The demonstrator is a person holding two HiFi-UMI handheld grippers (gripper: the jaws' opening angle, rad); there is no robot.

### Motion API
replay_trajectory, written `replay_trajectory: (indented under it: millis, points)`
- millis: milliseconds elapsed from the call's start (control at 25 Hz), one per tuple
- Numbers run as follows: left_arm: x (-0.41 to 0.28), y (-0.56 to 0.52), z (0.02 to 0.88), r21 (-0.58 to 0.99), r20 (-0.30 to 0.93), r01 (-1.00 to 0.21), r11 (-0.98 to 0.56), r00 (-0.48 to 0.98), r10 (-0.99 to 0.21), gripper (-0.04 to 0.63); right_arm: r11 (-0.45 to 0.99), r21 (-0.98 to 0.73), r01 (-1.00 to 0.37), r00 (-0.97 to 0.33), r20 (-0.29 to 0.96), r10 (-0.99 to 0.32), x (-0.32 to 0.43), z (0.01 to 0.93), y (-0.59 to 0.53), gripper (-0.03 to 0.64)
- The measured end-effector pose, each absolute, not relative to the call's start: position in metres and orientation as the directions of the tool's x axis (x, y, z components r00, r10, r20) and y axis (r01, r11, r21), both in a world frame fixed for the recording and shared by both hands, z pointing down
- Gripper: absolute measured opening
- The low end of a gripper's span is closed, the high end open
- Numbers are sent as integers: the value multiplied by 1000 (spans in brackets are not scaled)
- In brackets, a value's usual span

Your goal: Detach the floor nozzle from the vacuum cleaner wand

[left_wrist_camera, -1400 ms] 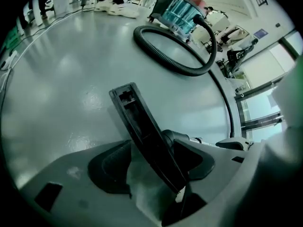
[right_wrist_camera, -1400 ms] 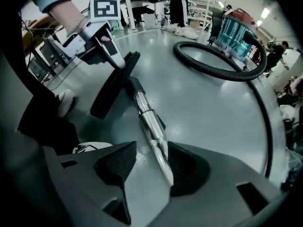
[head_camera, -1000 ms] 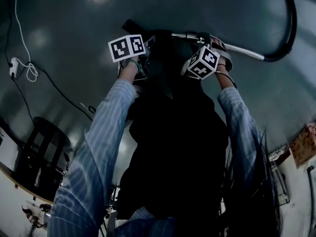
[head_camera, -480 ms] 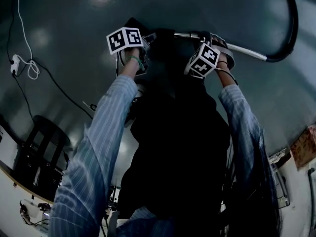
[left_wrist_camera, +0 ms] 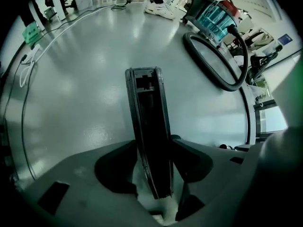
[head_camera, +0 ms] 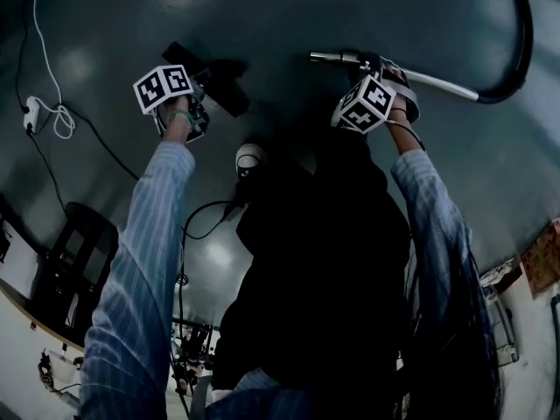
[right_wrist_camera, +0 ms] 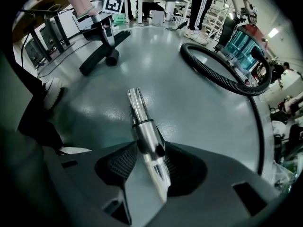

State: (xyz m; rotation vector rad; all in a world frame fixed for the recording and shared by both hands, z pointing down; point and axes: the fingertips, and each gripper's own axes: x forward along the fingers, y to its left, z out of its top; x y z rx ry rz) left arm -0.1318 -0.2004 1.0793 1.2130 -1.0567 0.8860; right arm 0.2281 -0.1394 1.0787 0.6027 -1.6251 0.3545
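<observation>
Moved since a second ago: left gripper (head_camera: 203, 96) has swung to the left of the head view, taking the floor nozzle (head_camera: 219, 84) with it; right gripper (head_camera: 372, 64) has kept its place.
Nozzle position: detached, well apart from the wand (head_camera: 437, 84); we see bare floor (head_camera: 271, 24) between it and the wand's open tip.
Nozzle look: long, narrow, dark bar held tilted; a recessed channel runs along the face towards the left gripper's camera; a round neck stub shows in the right gripper view.
Left claw: jaws closing, fairly wide, pads on both flanks of the nozzle near its end.
Right claw: jaws fairly wide, clamped on the shiny metal wand just behind its collar.
Wand: bright tube joined to a black hose (head_camera: 522, 42).
Container: canister (right_wrist_camera: 241, 46) with a clear teal dust bin (left_wrist_camera: 215, 20); we cannot make out its contents.
Markings: black-and-white square patterns on the marker cubes (head_camera: 164, 88).
</observation>
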Motion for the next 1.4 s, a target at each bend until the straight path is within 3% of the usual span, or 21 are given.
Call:
replay_trajectory:
  millis: [120,200,480,800,960,1200,1400]
  points:
    - [-139,-202,1080,282,959,-944,170,276,-54,230,793,109,-600,-63,981,-183,232,1076,-138,184]
    - [-134,-202,1083,281,959,-955,101,275,-62,232,775,128,-619,-62,976,-211,234,1072,-142,184]
    - [-119,-193,1064,295,956,-955,28,295,-11,236,702,112,-703,-124,953,-276,221,1025,-159,186]
    - [-106,-163,968,320,946,-948,-2,319,54,235,592,44,-805,-187,928,-323,194,919,-142,184]
    - [-96,-155,913,321,947,-939,-126,314,75,233,560,6,-828,-200,931,-304,179,875,-137,184]
    - [-84,-147,817,305,952,-899,-314,288,101,232,395,-91,-914,-230,919,-321,164,785,-148,184]
    - [-80,-161,782,316,948,-907,-277,316,46,232,271,-158,-949,-244,915,-322,163,750,-164,184]
